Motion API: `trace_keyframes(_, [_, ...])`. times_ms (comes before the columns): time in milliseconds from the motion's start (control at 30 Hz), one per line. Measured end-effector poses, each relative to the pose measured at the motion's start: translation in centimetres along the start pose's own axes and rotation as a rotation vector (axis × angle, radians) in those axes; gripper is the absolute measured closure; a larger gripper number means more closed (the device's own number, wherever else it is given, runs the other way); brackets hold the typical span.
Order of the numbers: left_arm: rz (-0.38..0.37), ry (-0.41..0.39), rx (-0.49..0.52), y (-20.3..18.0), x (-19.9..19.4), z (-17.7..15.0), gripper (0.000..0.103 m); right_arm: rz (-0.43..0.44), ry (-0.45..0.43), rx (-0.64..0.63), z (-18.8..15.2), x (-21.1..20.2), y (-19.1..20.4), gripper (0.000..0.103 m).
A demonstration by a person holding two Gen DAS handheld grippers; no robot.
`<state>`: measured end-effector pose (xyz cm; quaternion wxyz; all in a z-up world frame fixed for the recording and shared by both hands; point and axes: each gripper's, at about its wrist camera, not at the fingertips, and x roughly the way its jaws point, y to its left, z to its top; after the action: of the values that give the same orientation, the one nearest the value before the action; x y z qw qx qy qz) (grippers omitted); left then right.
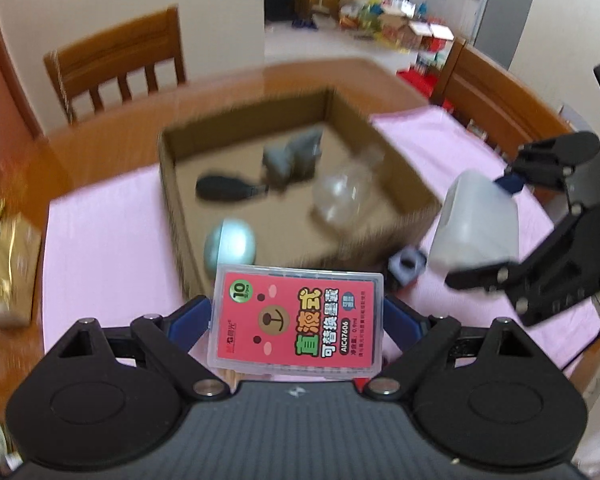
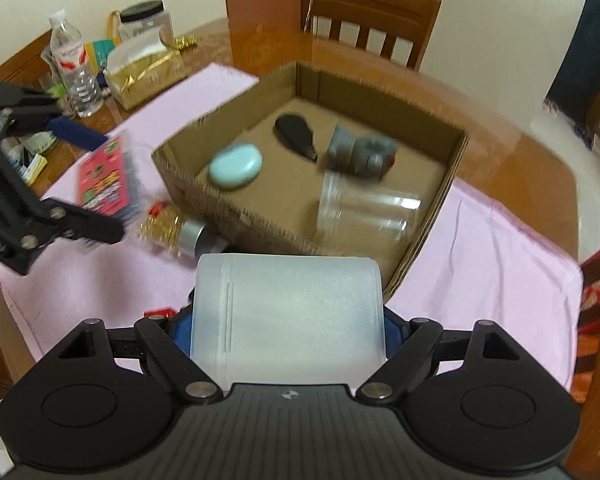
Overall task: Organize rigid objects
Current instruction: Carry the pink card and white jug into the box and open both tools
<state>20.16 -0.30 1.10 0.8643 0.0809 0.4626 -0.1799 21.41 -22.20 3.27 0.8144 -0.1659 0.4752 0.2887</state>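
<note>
**Two more pieces lifted, box half filled**

The left hand-held gripper (image 1: 296, 320) pinches a flat pink card case (image 1: 296, 320) by its long sides; the right hand-held gripper (image 2: 288, 328) clamps a frosted white tub (image 2: 288, 320) the same way. Both loads hang above the pink cloth (image 2: 480, 248), short of the box's (image 2: 456, 168) near wall.

Sorted so far, by the look of it — a pale green pod (image 2: 236, 166), a black oval piece (image 2: 296, 136), a grey figure (image 2: 360, 152) and a clear jar (image 2: 364, 212) lie inside. Left outside: a small gold-filled jar (image 2: 172, 228) touching the box's near wall, and a small blue-grey block (image 1: 408, 264) beside it.

The near wall stands between each load and the floor of the box, so both need to clear it. Open floor shows at the box's back corner; the jar crowds the near right. Beyond, the surface (image 2: 500, 140) is bare wood, with bottles and a gold packet (image 2: 148, 76) cluttering the far left edge.
</note>
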Motion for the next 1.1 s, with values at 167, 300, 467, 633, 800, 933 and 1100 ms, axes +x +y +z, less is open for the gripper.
trace_keyframes(167, [0.007,-0.064,0.013,-0.6,1.6,3.4,0.012,-0.032,-0.051,-0.016,1.4,-1.2,-0.9,0.017])
trace_keyframes(300, [0.009,-0.081,-0.023,-0.8,4.4,4.9,0.012,-0.064,-0.071,-0.023,2.3,-1.4,-1.7,0.017])
trace_keyframes(467, [0.045,-0.104,-0.086,-0.7,6.7,4.7,0.012,-0.089,-0.070,-0.019,2.6,-1.3,-2.7,0.017])
trace_keyframes(633, [0.061,-0.106,-0.132,-0.6,7.5,4.2,0.010,-0.094,-0.070,-0.016,2.8,-1.1,-3.1,0.017])
trace_keyframes(800, [0.092,-0.137,-0.124,-0.6,5.9,3.5,0.008,-0.081,-0.062,-0.013,3.6,-0.1,-3.5,0.017])
trace_keyframes(933, [0.129,-0.148,-0.132,-0.4,4.1,2.5,0.005,-0.070,-0.062,-0.019,4.4,0.8,-3.5,0.017])
trace_keyframes(1100, [0.142,-0.116,-0.192,0.4,2.2,0.7,0.005,-0.041,-0.069,-0.024,6.4,2.0,-3.2,0.017])
